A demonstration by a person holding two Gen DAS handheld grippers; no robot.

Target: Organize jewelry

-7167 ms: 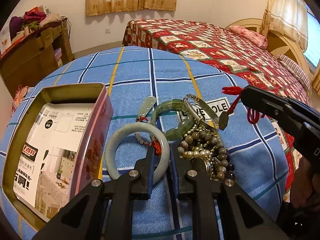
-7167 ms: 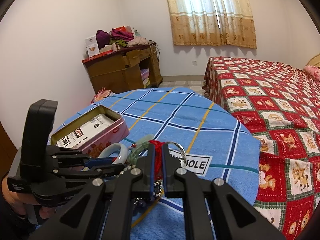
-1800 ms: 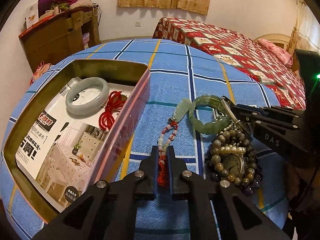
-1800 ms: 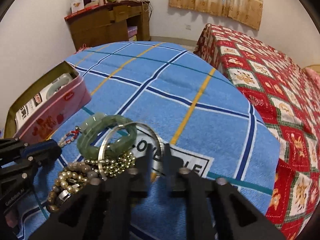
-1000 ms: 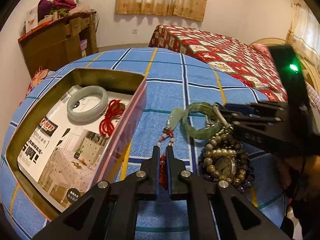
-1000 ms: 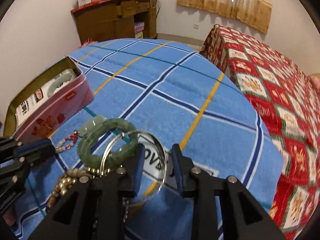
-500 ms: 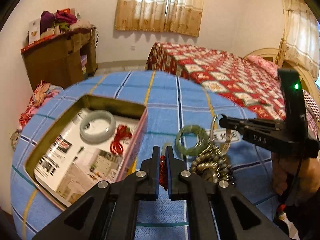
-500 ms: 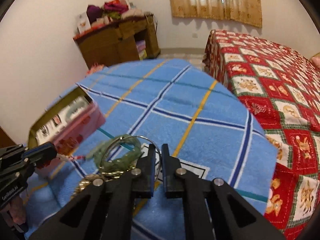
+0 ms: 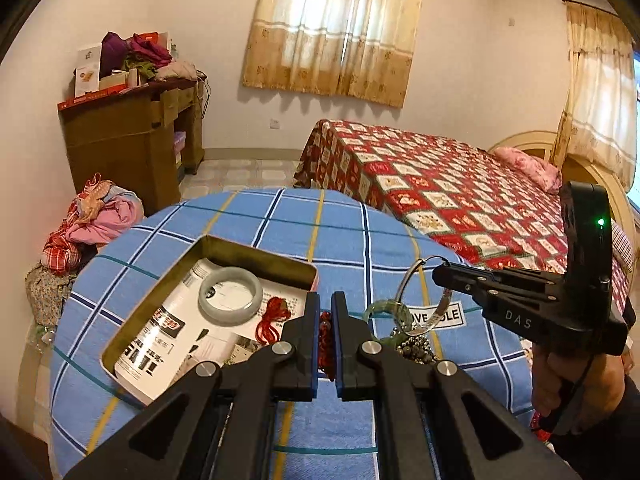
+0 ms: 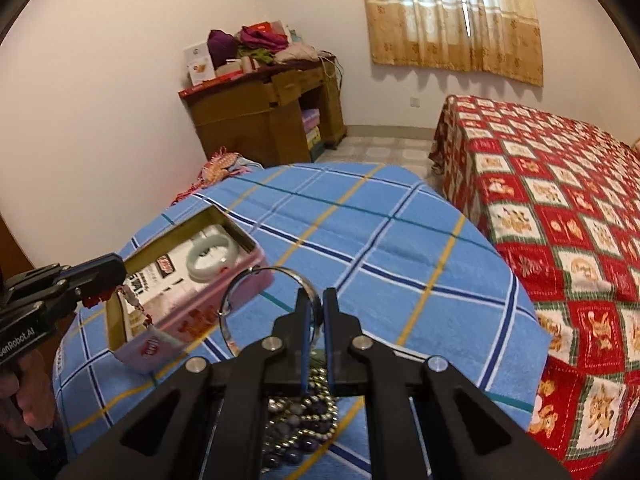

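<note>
My left gripper (image 9: 325, 308) is shut on a red beaded pendant string (image 9: 325, 340), lifted above the table; in the right wrist view the string (image 10: 134, 300) hangs from it over the open pink tin (image 10: 224, 292). The tin (image 9: 160, 304) holds a pale jade bangle (image 9: 231, 298) and a red cord (image 9: 274, 320). My right gripper (image 10: 314, 304) is shut on a silver bangle (image 10: 240, 280), raised off the table; it also shows in the left wrist view (image 9: 416, 280). A green stone bracelet (image 9: 386, 308) and bead strands (image 10: 304, 412) lie on the table.
The round table has a blue checked cloth (image 9: 340, 232). A bed with a red patterned cover (image 9: 460, 200) stands to the right. A wooden desk (image 9: 128, 140) and a heap of clothes (image 9: 92, 216) are at the left wall.
Both grippers have risen from the table. The left lifted the red beaded string toward the tin; the right closed on the silver bangle and lifted it off the pile.
</note>
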